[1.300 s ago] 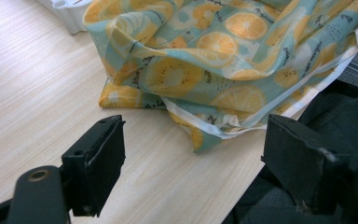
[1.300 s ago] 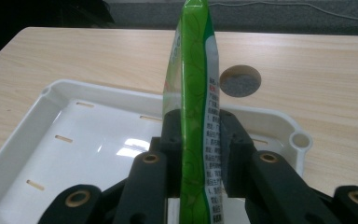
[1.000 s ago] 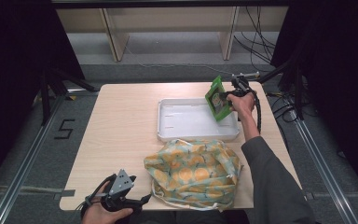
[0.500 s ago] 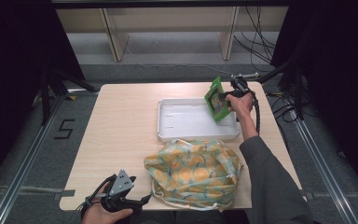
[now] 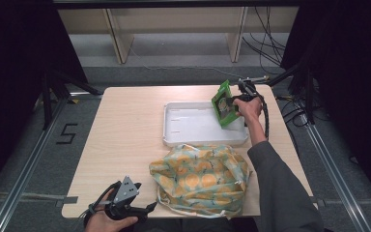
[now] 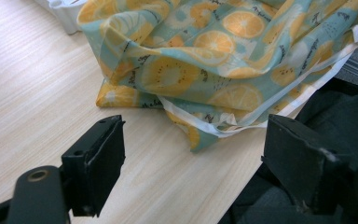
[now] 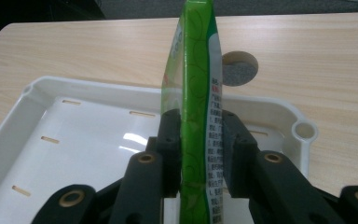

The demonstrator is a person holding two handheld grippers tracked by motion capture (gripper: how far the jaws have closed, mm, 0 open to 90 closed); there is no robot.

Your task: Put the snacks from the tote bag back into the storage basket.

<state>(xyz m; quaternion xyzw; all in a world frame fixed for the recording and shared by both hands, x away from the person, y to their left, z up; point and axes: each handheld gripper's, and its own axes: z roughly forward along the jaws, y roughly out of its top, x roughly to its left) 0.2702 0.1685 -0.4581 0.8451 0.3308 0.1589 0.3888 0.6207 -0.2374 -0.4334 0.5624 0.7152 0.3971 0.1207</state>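
Green snack packet (image 7: pixel 196 93) stands edge-on between my right hand-held gripper's (image 7: pixel 200 140) jaws, clamped above the white tray's (image 5: pixel 174 137) far end. Those jaws have just been easing apart slightly; against the earlier frame, packet and hand sit as before.

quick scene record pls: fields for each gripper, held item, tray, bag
right gripper: shut on green packet, held over the tray's right end; jaws have just been opening a little, packet between them
green packet: upright, edge-on in the right gripper view
white tray: on the table, nothing visible inside
fruit-print bag: on the table, at the tray's near side
left gripper: open, holds nothing, at the near table edge beside the bag
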